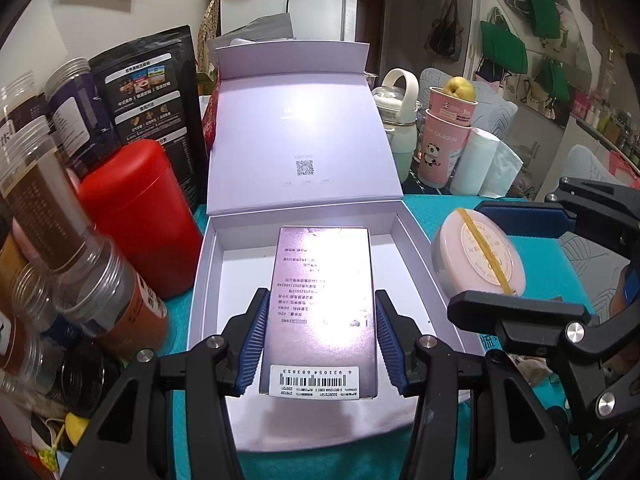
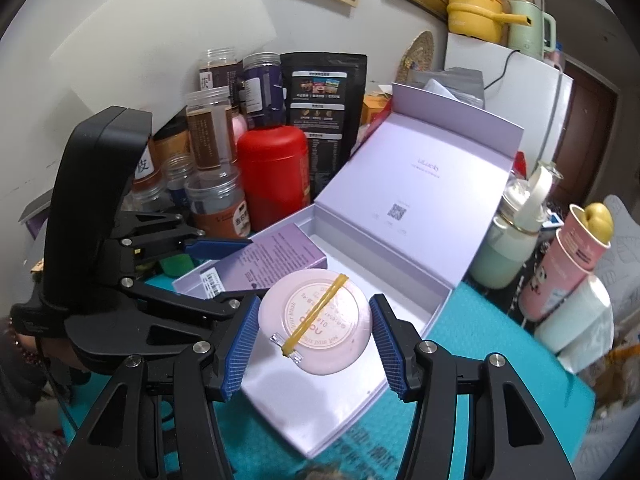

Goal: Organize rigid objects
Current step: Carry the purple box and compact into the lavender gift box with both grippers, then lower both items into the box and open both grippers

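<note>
Left hand-held gripper [image 1: 318, 344] clamps a shiny lilac carton [image 1: 320, 308]; right hand-held gripper [image 2: 310, 334] grips a rubber-banded pink compact [image 2: 316, 326].

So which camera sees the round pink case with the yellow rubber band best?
The right wrist view: the round pink case fills the centre between the right gripper pads, rubber band and label clear. The left wrist view shows it off to the side, tilted.

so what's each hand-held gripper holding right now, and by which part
Left hand-held gripper grips the purple carton by its long sides, near the barcode end. Right hand-held gripper grips the round pink case across its rim.
</note>
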